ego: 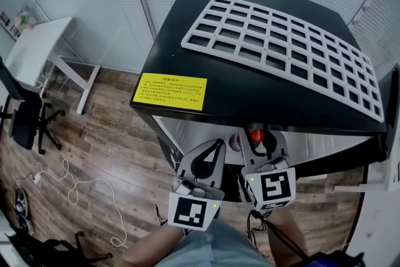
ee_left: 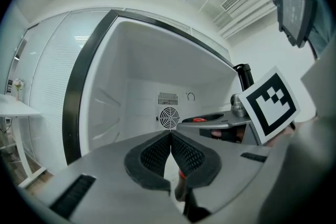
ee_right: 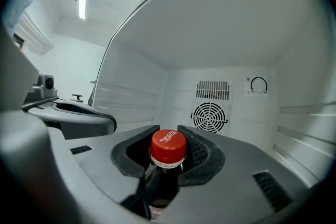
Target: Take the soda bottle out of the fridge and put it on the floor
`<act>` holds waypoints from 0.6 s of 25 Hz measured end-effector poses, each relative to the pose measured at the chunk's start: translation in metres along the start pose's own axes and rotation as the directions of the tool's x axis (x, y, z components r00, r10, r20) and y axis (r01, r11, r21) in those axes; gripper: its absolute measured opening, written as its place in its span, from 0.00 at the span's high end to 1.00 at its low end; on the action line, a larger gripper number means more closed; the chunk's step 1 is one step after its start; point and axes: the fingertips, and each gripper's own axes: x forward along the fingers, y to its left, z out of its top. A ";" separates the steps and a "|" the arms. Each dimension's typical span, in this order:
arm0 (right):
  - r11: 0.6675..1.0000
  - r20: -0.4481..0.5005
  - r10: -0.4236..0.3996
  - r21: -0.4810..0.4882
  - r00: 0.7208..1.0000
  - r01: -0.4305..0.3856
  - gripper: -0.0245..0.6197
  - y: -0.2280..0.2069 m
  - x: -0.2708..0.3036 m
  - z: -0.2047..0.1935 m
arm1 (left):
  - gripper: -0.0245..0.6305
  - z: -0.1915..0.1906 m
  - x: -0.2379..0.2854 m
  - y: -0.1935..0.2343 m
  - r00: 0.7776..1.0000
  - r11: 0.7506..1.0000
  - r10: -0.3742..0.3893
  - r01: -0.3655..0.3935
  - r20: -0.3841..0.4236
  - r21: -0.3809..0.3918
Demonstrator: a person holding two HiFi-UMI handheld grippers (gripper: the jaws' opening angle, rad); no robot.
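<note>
Here the right hand-held gripper (ee_right: 168, 129) pinches the soda bottle (ee_right: 160, 186) by its neck, just under the red cap (ee_right: 168, 145), inside the open fridge (ee_right: 226, 44), seemingly to lift it out, while the left hand-held gripper (ee_left: 170, 136), pressed together and empty, hangs alongside.

A glossy black fridge top (ego: 181, 69), a white plastic grid rack (ego: 282, 49), a wood-plank floor (ego: 112, 153) and a red-capped glossy dark plastic soda bottle (ee_right: 164, 176) were seen.

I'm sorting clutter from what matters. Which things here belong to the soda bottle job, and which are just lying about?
Job: soda bottle, right tongs around its neck, fridge, floor.
Lying about: white rack, white table, office chair, cables.
</note>
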 end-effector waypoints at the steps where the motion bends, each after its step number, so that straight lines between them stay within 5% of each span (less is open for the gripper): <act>1: 1.000 0.007 -0.006 0.000 1.000 0.006 0.78 -0.001 -0.007 0.004 | 0.94 0.003 -0.002 -0.004 1.000 1.000 -0.006 0.006 0.005 0.004; 7: 0.999 0.045 -0.050 -0.002 0.998 0.050 0.78 0.002 -0.068 0.032 | 0.94 0.034 -0.032 -0.045 0.997 0.998 -0.058 0.057 0.042 0.026; 15: 0.995 0.048 -0.100 0.007 0.994 0.100 0.78 0.002 -0.118 0.022 | 0.94 0.034 -0.045 -0.077 0.992 0.994 -0.105 0.103 0.066 0.024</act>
